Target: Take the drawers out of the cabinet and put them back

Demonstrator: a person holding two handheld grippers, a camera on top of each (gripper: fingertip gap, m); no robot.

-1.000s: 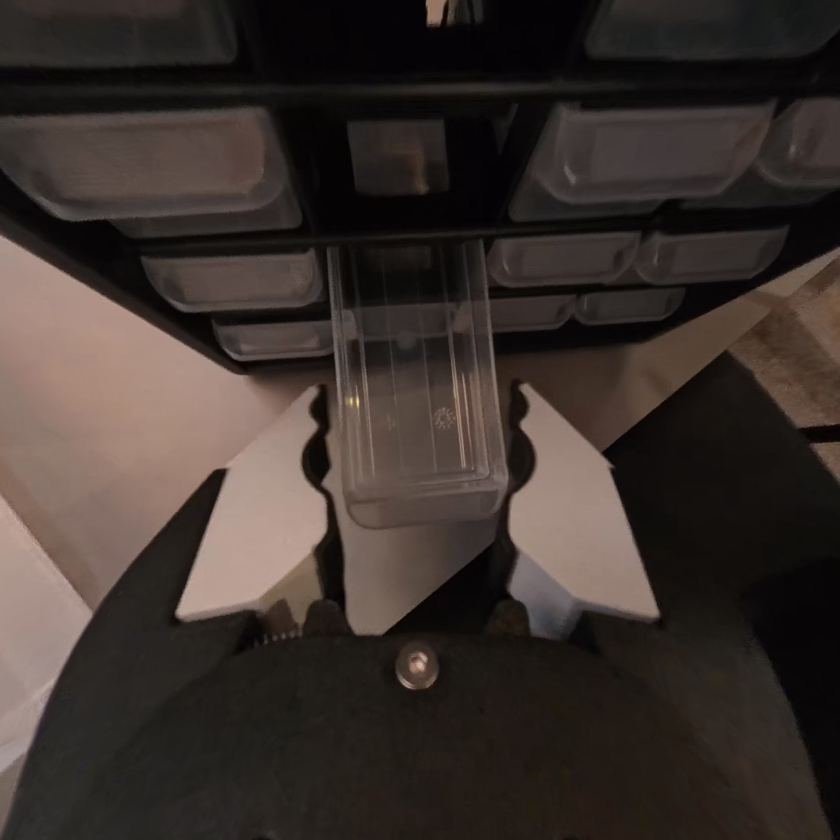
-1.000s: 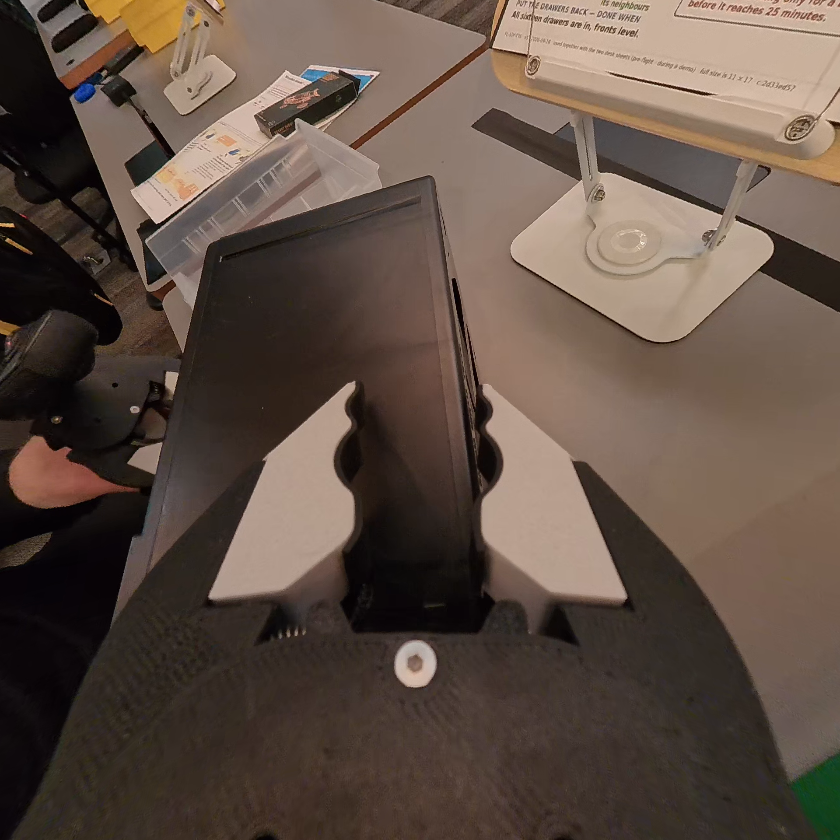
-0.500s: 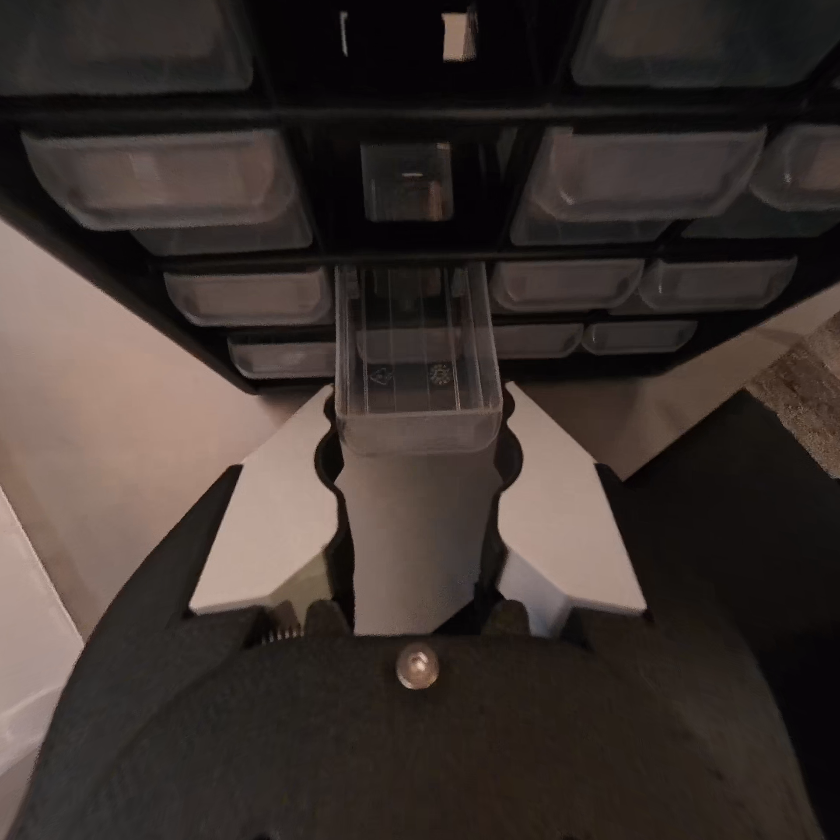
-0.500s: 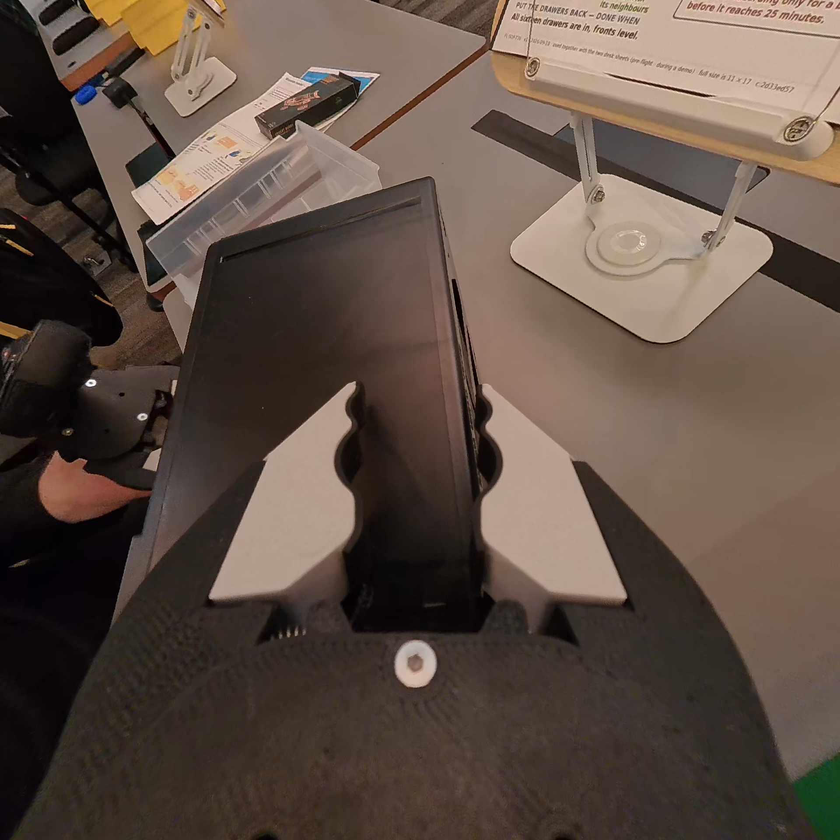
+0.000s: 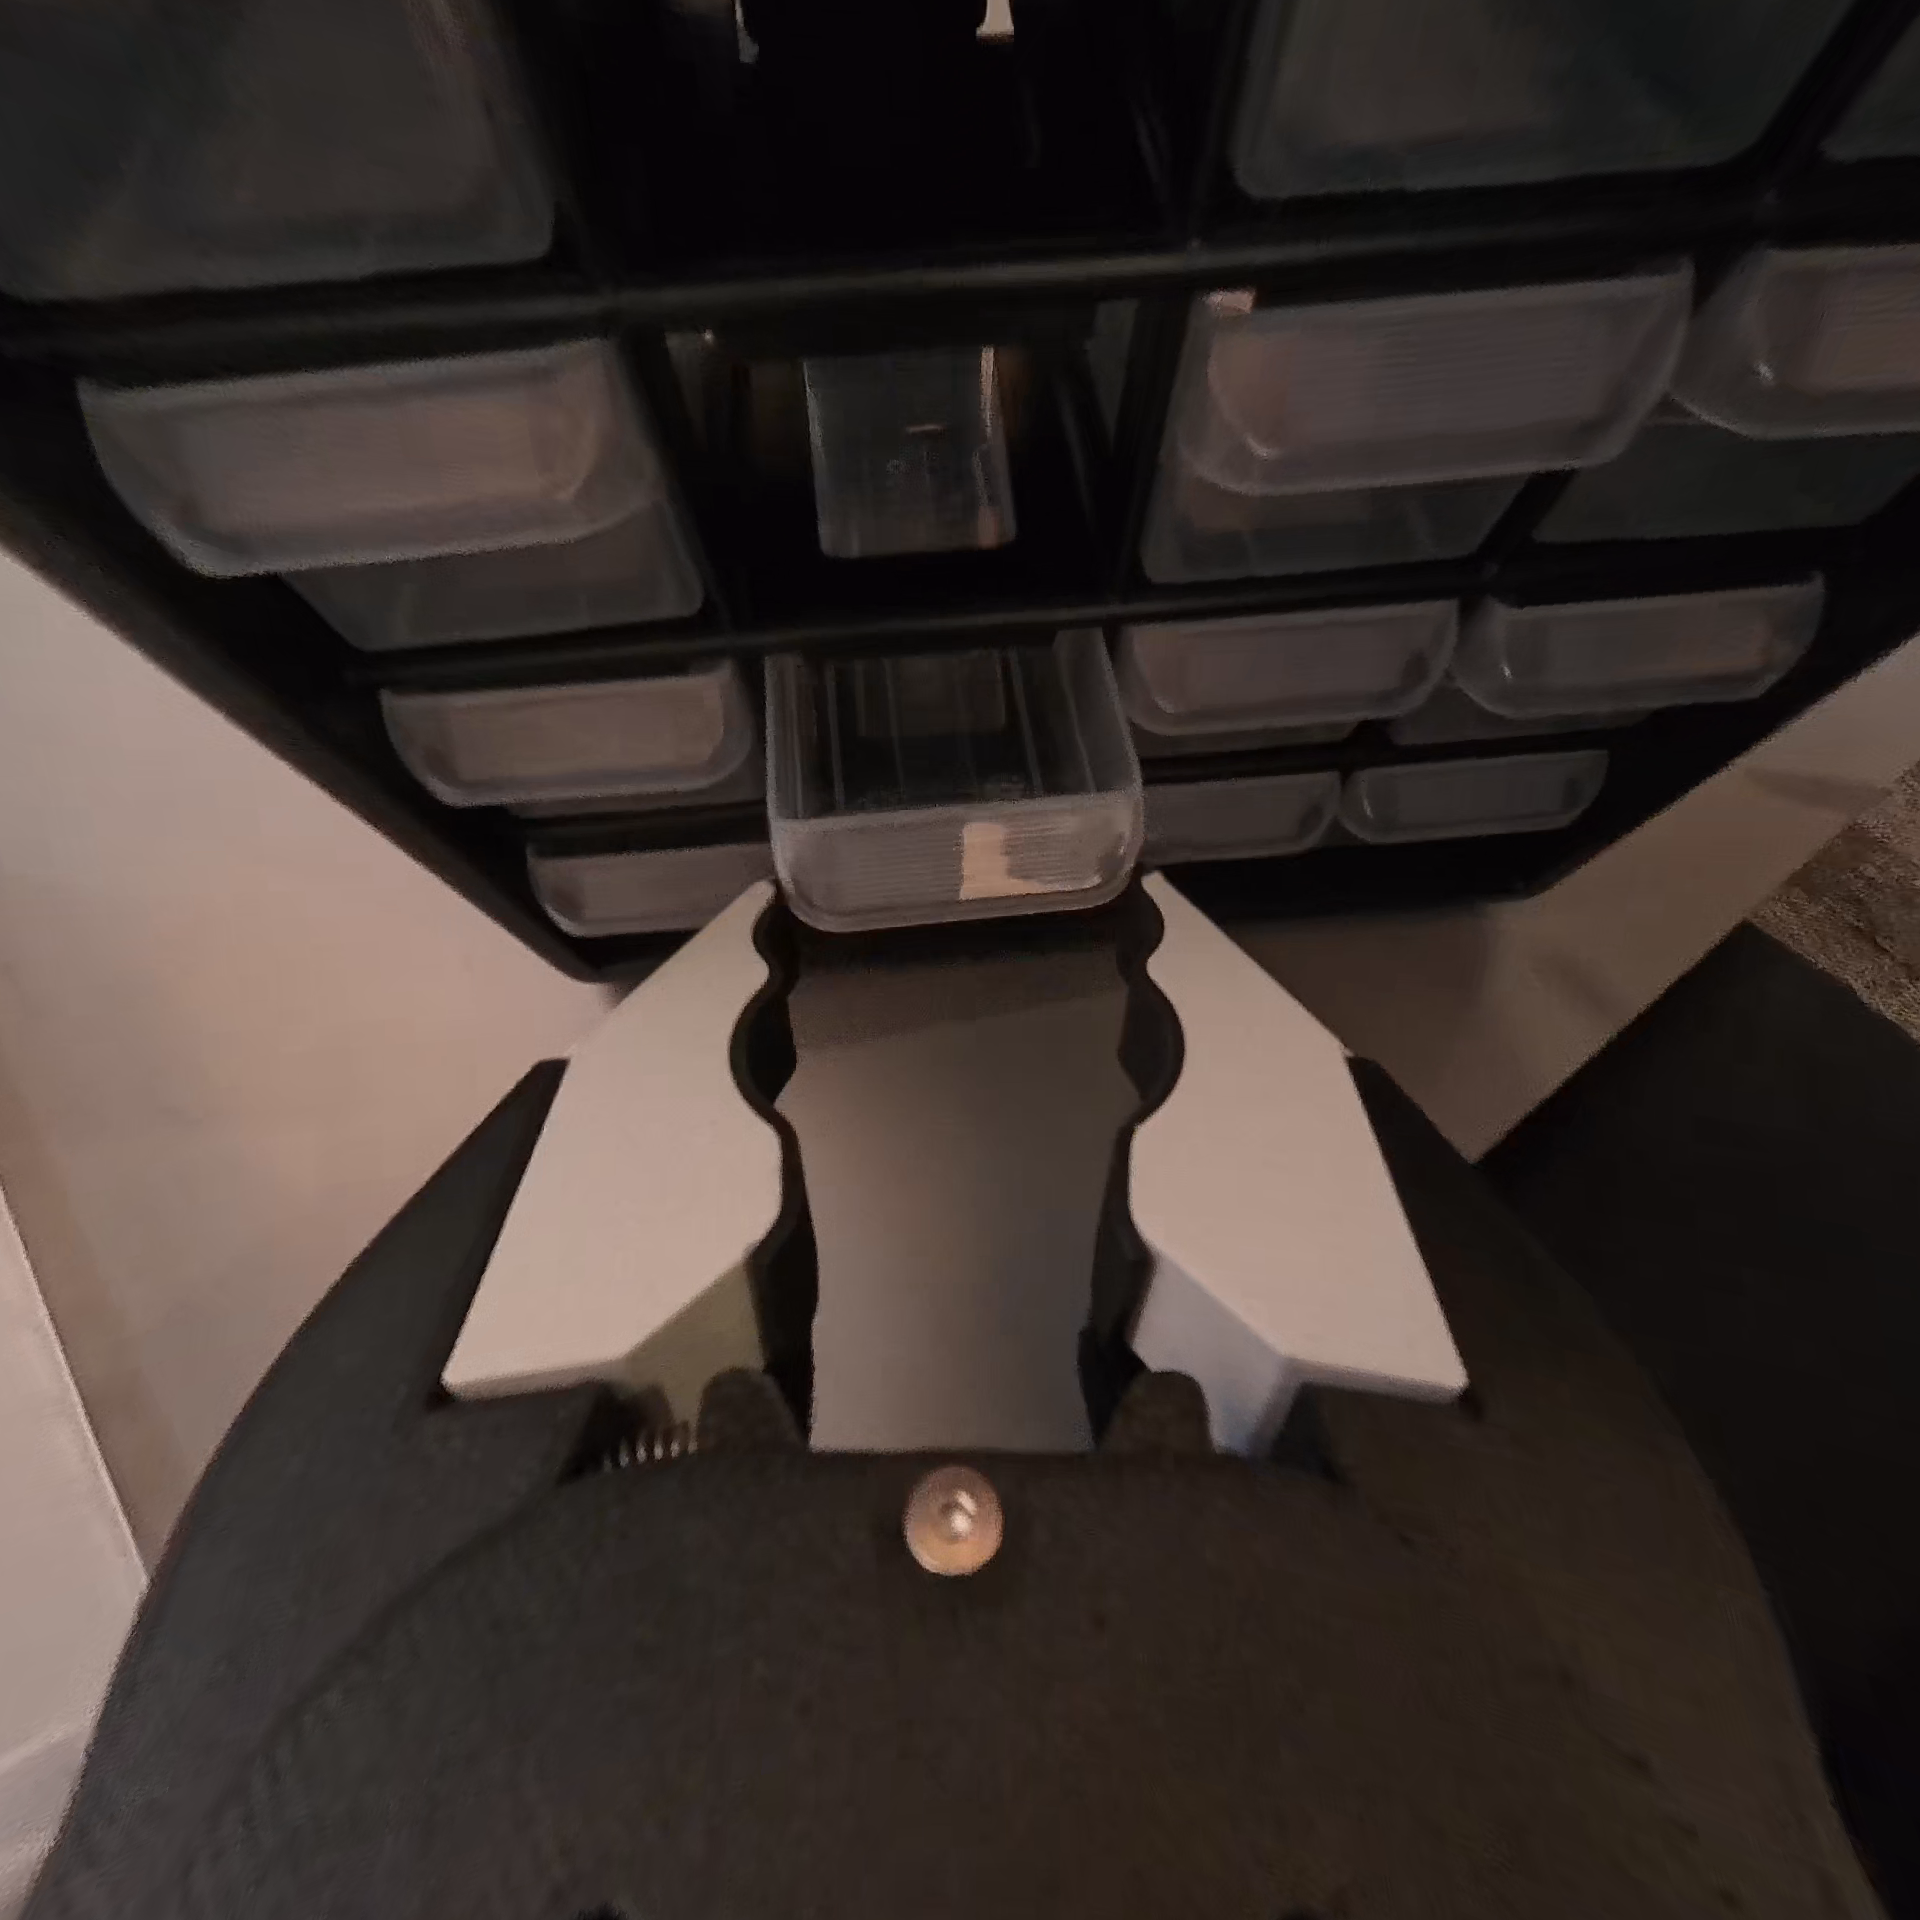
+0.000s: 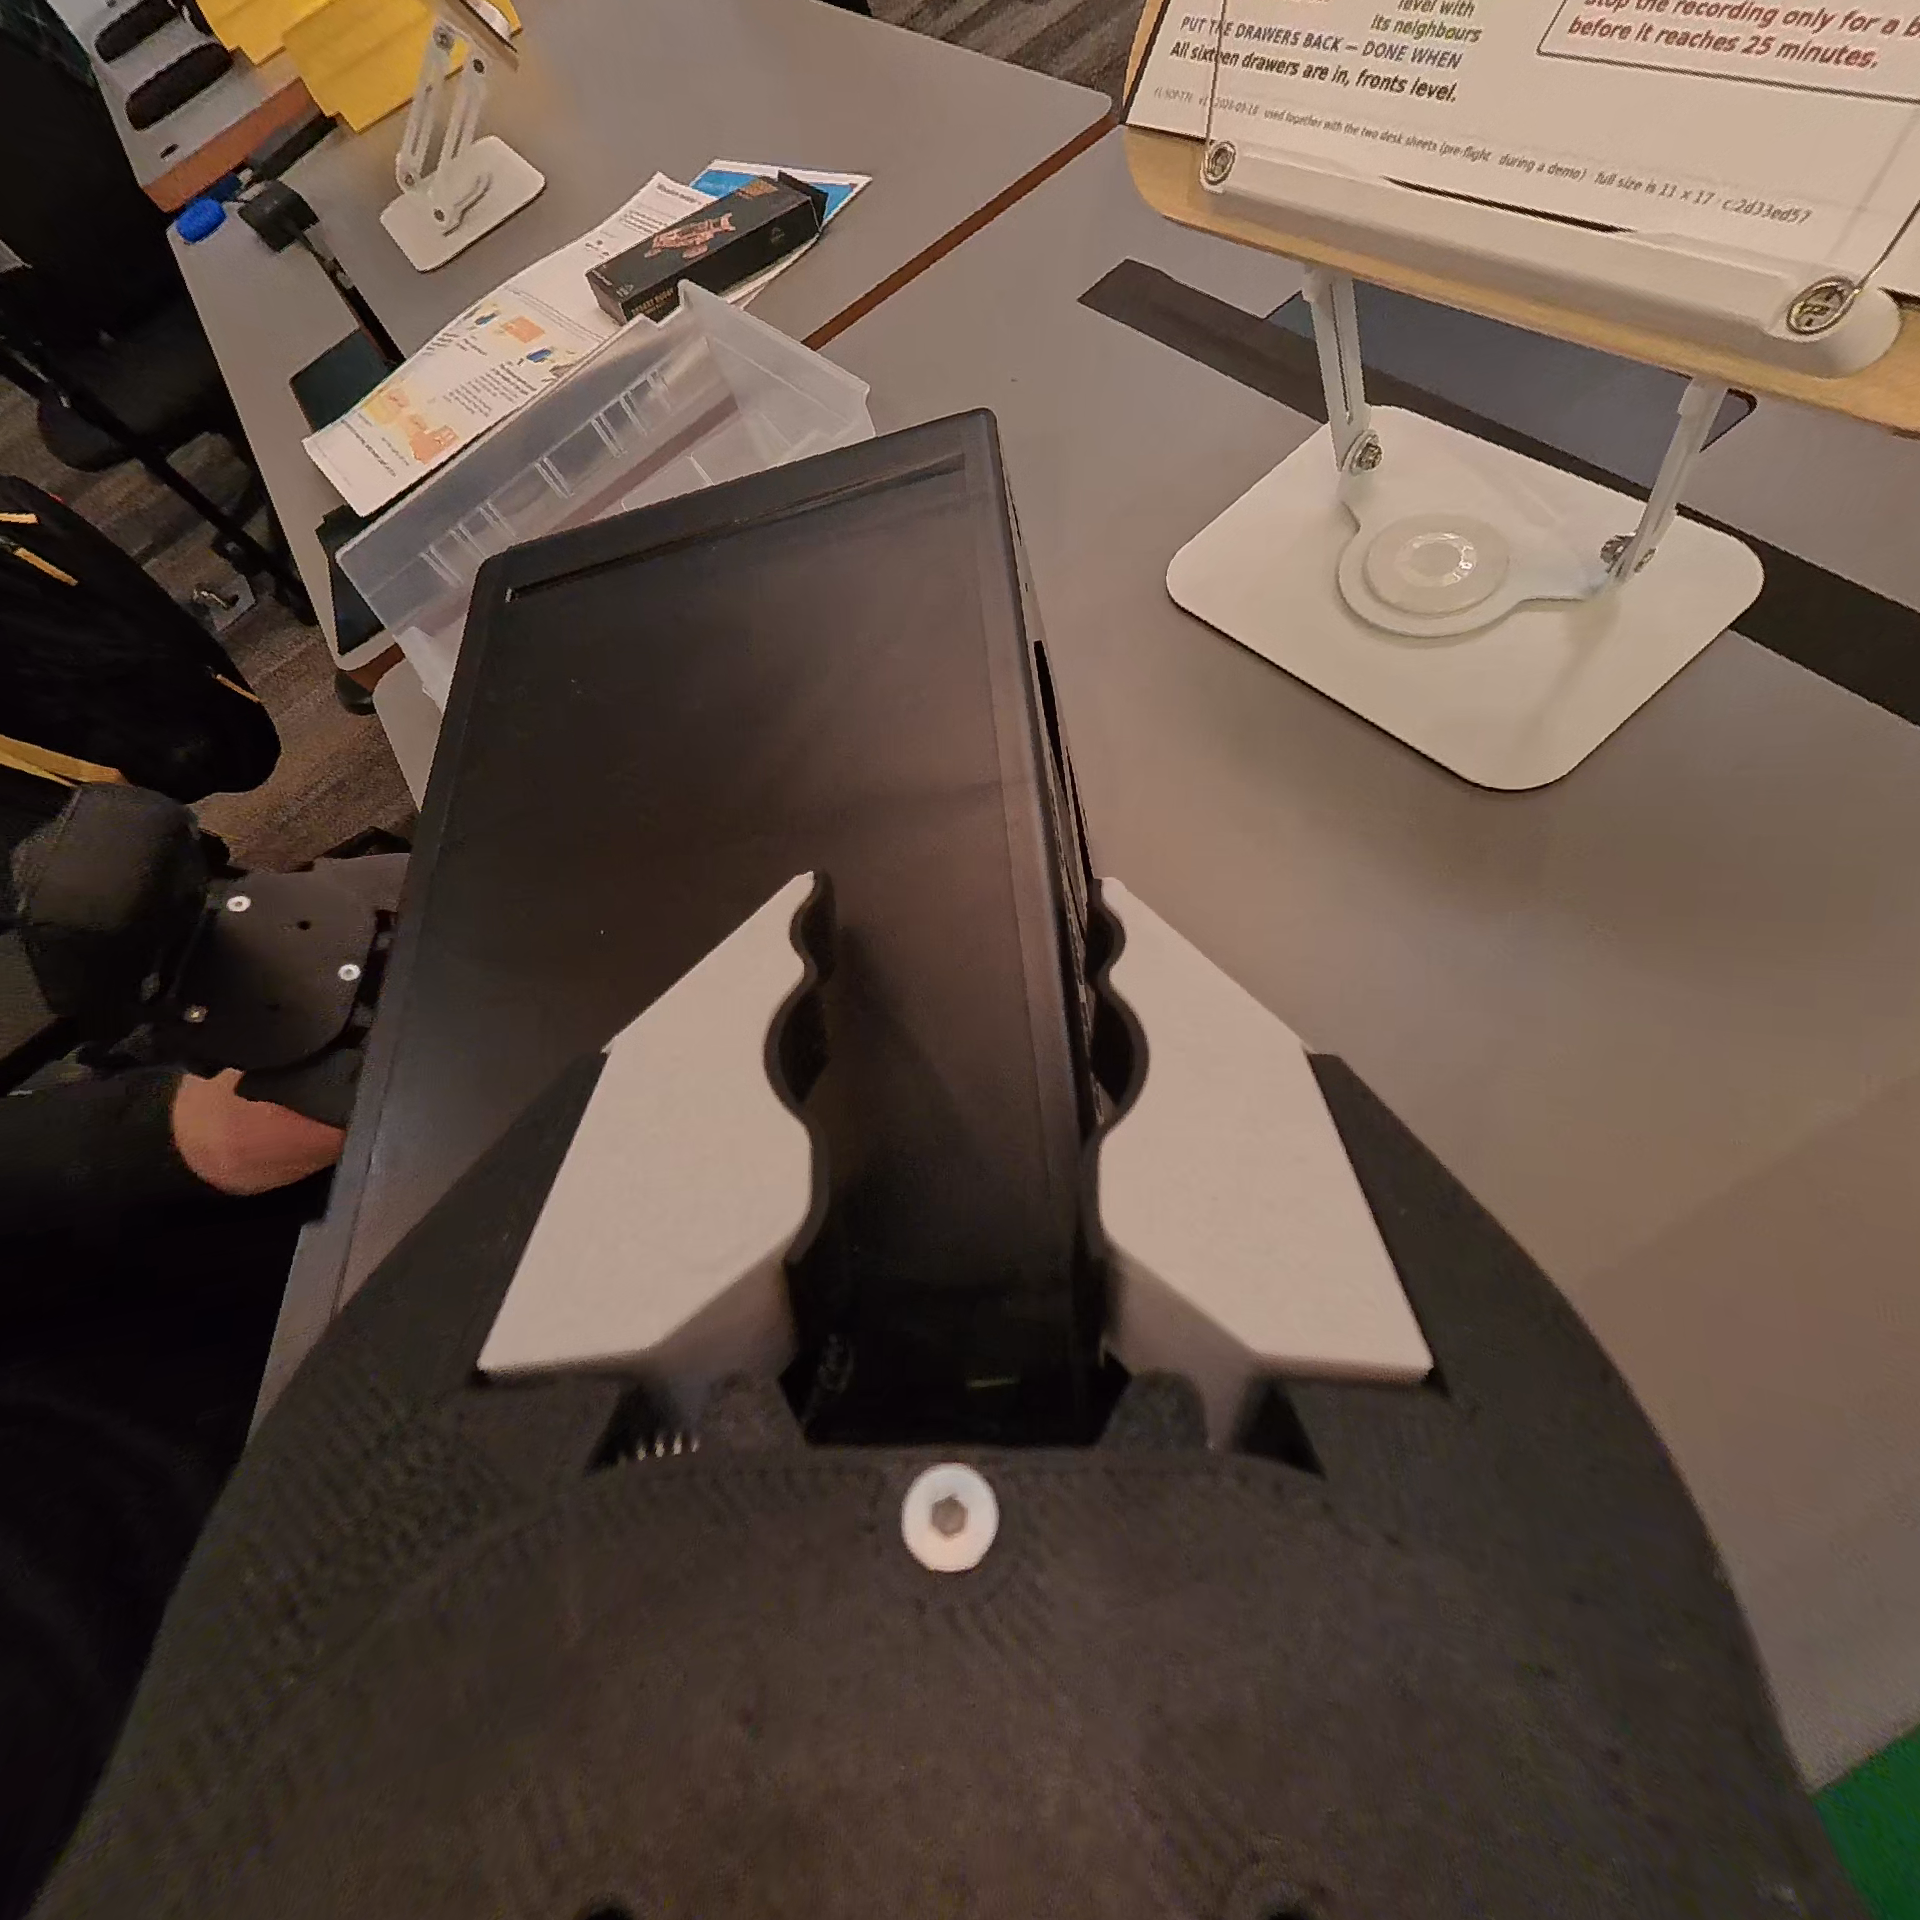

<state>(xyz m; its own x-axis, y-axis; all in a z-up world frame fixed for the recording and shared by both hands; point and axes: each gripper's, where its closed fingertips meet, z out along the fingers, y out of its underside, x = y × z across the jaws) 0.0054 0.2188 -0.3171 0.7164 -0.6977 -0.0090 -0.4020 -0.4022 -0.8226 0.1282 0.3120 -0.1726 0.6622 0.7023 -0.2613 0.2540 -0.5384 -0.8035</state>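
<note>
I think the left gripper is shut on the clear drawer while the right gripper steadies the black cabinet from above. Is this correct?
Not quite. In the left wrist view the left gripper is open, its jaws apart just before the clear drawer without clamping it. The right gripper does steady the black cabinet.

White stand (image 6: 1475, 644) with printed sheet (image 6: 1538, 94) stood on grey table (image 6: 1455, 1039). Clear bin (image 6: 623, 457), black box (image 6: 707, 244) on leaflets (image 6: 457, 405) lay farther left.
</note>
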